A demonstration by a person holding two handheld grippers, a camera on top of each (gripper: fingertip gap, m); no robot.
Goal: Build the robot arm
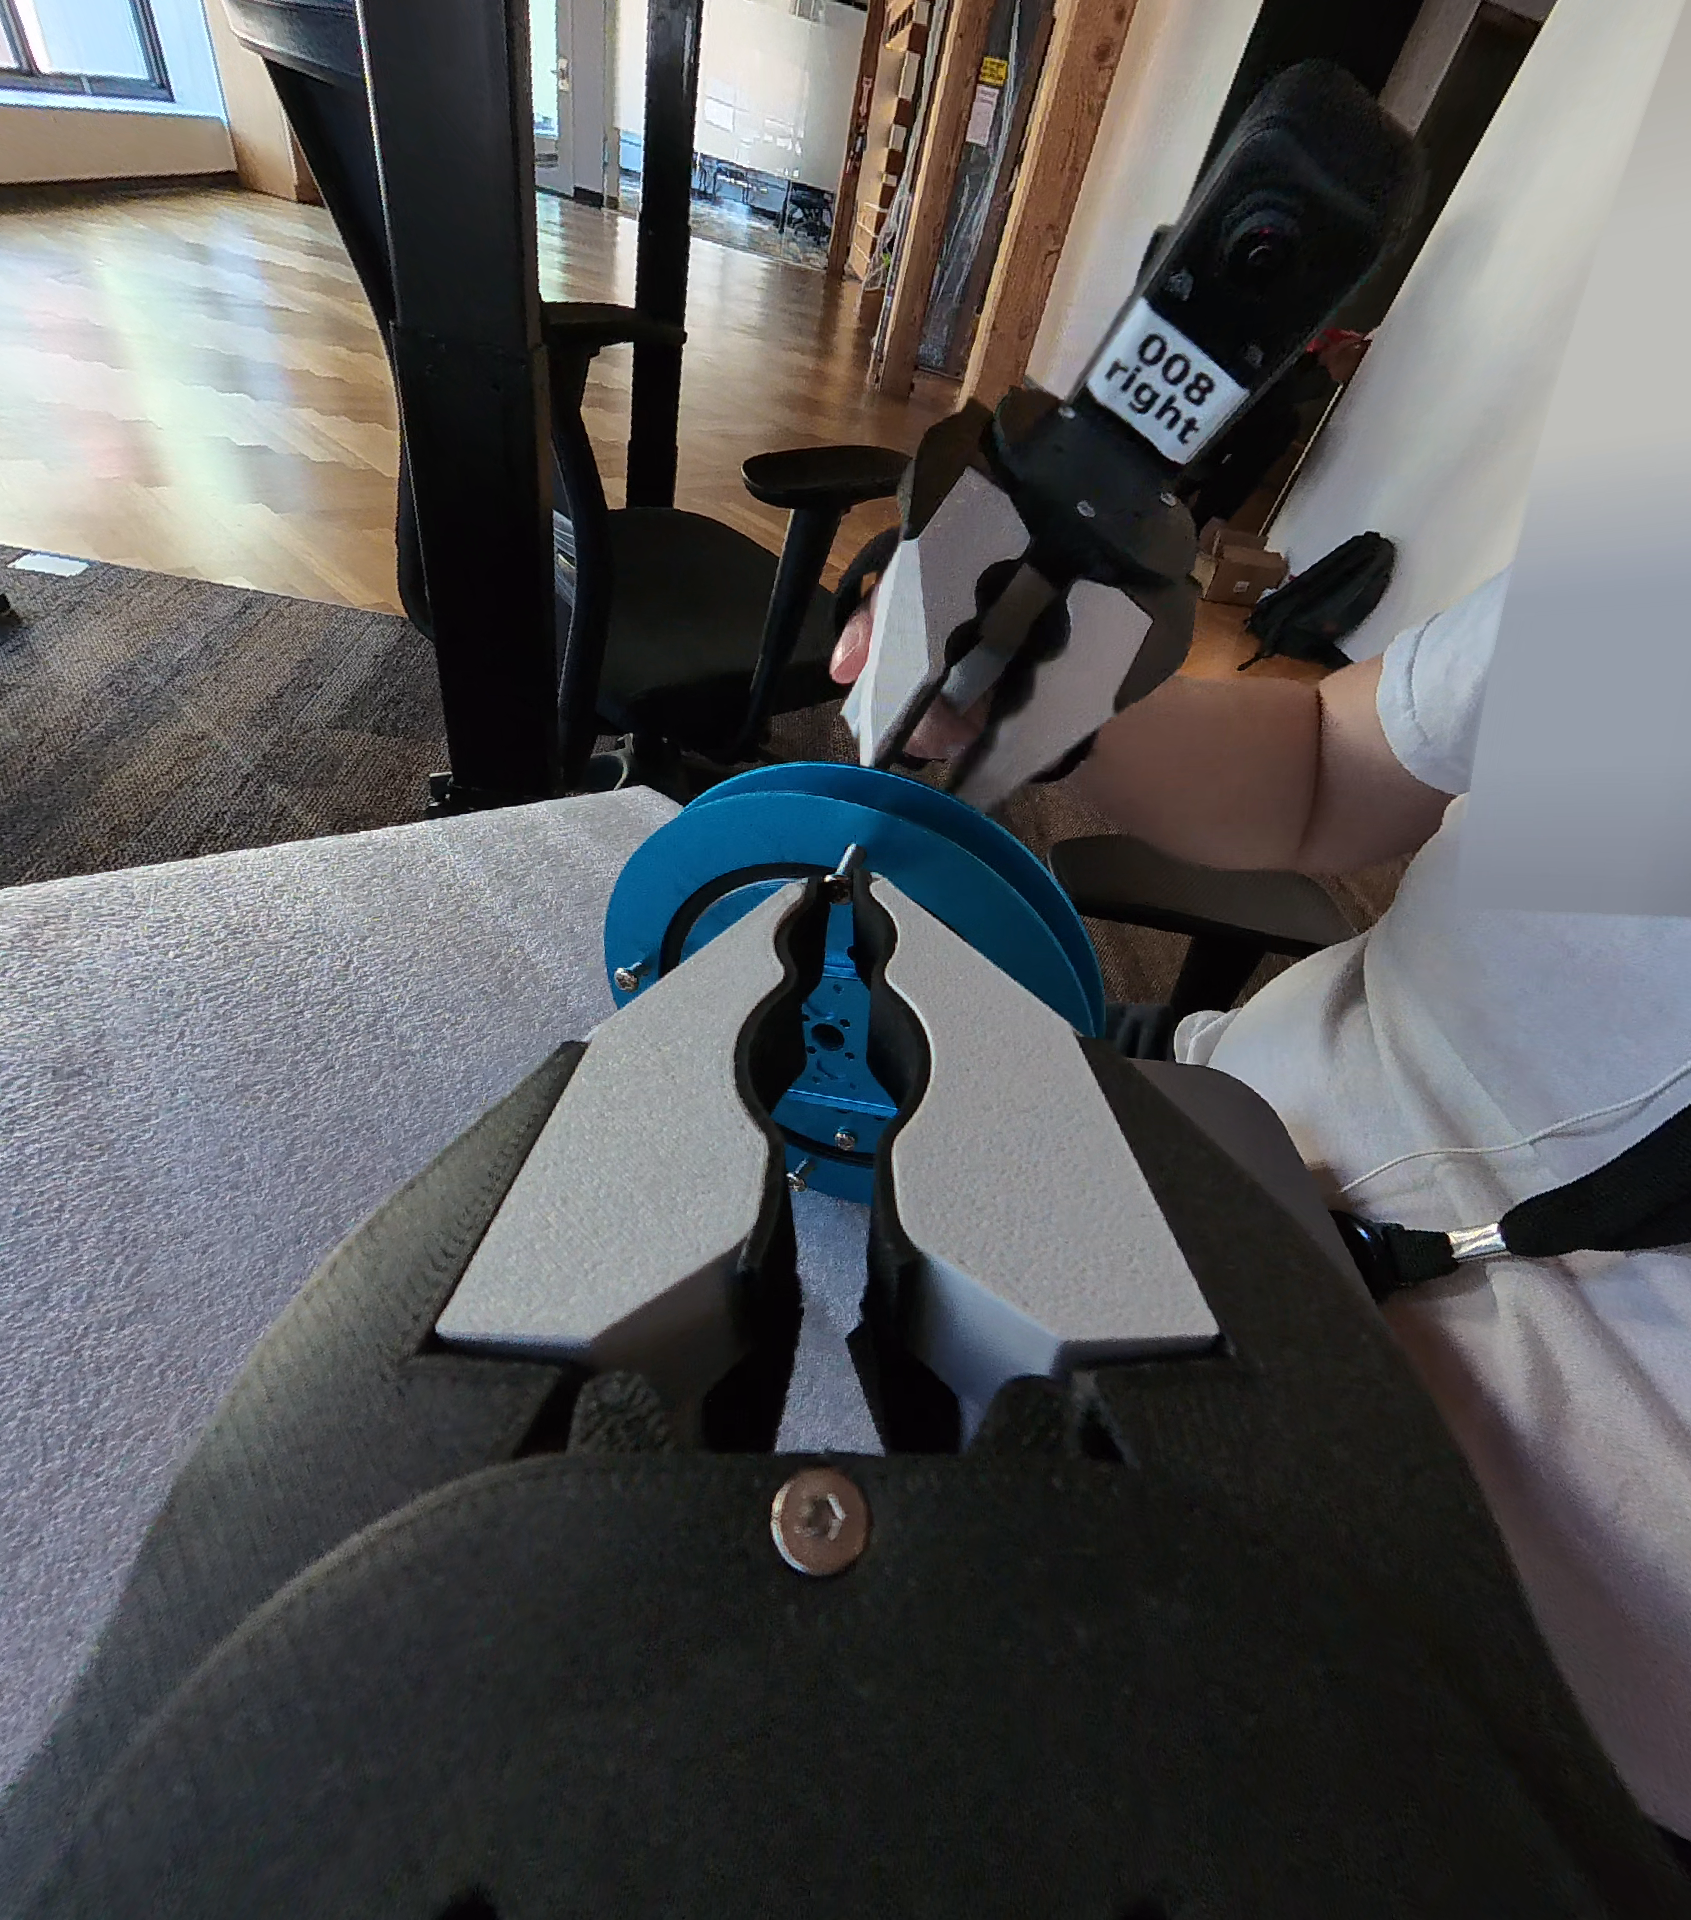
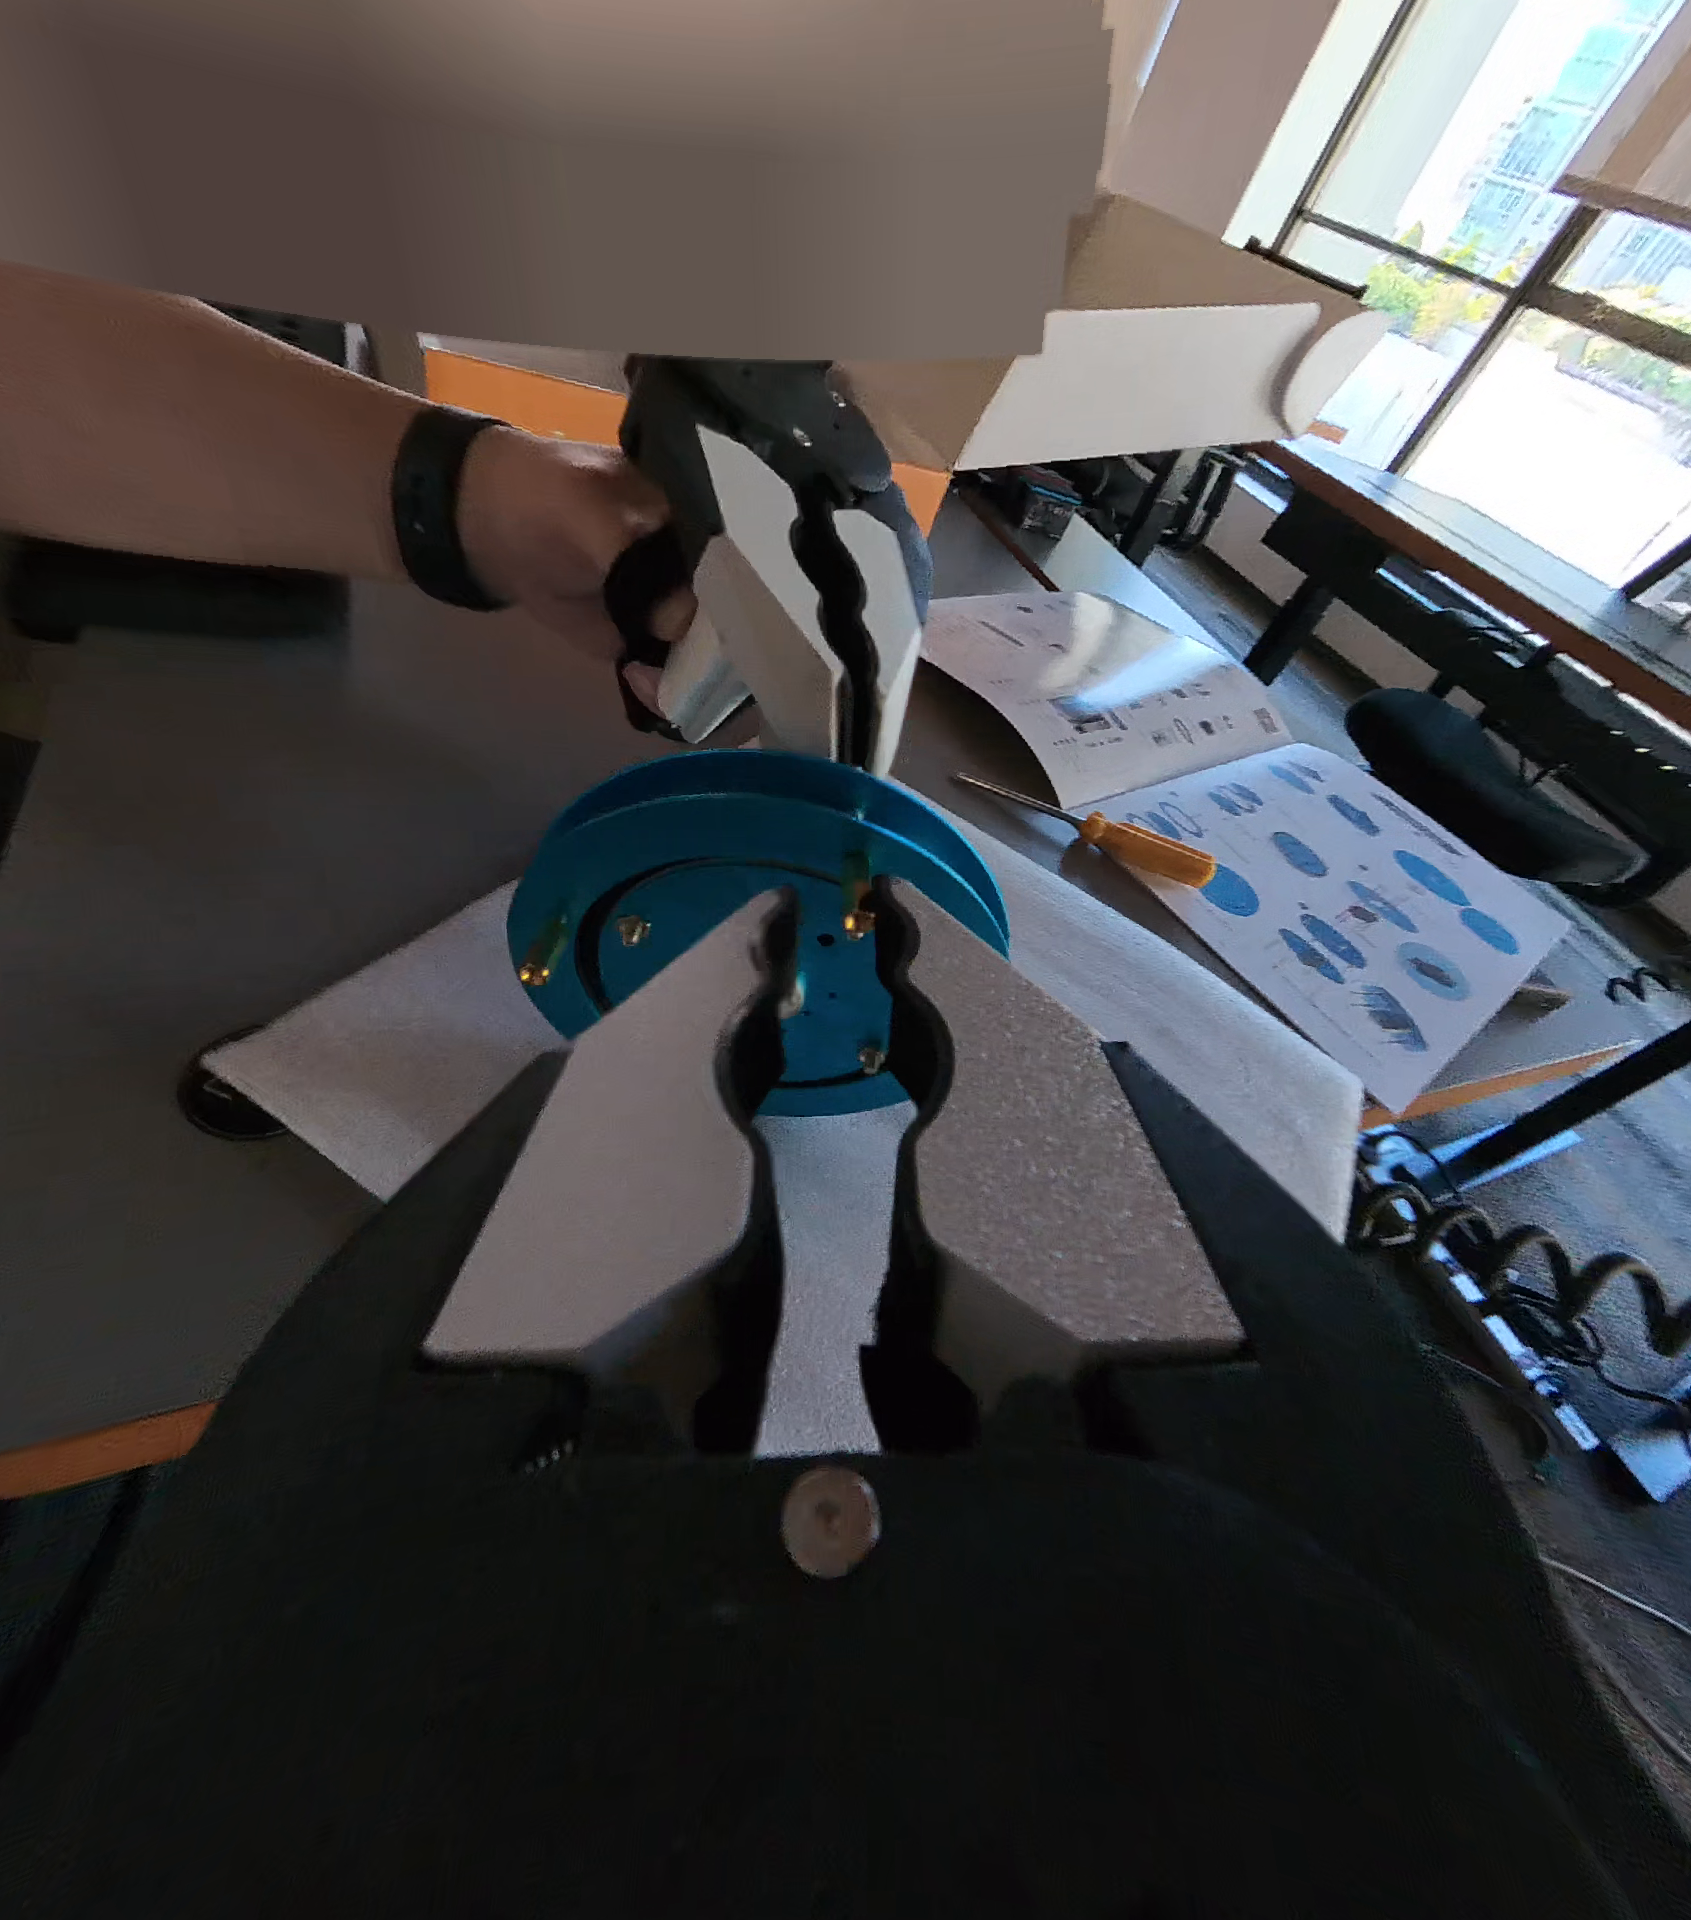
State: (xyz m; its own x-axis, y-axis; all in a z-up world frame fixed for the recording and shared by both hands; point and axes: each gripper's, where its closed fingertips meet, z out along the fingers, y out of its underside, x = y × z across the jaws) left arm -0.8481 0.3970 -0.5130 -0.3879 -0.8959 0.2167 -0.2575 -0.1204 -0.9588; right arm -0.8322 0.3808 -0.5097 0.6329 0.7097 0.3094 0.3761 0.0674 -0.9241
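L claw [image 1: 846,883] clamped on blue disc assembly's [image 1: 934,883] rim screw, frame centre; R claw [image 2: 836,914] slightly apart at brass standoff [image 2: 860,891], w/ foam sheet [image 2: 384,1029] below.

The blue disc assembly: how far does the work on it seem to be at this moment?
Done: two blue discs are joined by brass standoffs and stand on edge on white foam. In hand: the left gripper is shut on a screw at the rim; the right gripper, open, frames one standoff. Left: unclear; the orange screwdriver lies untouched beside the open manual.
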